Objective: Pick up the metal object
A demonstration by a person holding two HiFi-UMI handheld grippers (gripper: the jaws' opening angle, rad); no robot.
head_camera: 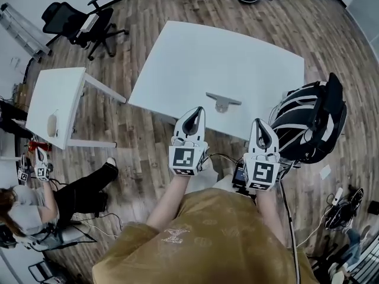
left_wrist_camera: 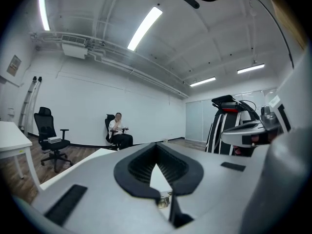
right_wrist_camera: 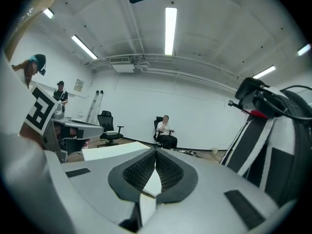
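Note:
A small grey T-shaped metal object (head_camera: 222, 102) lies on the white table (head_camera: 237, 58), close to its near edge. My left gripper (head_camera: 196, 111) hovers over that edge, just left of and nearer than the object, and its jaws are shut on nothing. My right gripper (head_camera: 261, 124) is held off the table's near right corner, also shut and empty. In the left gripper view the left gripper (left_wrist_camera: 156, 149) has its black pads meeting at the tip. The right gripper (right_wrist_camera: 156, 153) looks the same in the right gripper view. Neither gripper view shows the metal object.
A black-and-white striped machine (head_camera: 309, 123) stands right beside the right gripper. A smaller white desk (head_camera: 56, 102) and an office chair (head_camera: 80, 21) are to the left. A seated person (head_camera: 65, 200) is at lower left. Cables (head_camera: 340, 209) lie on the wooden floor.

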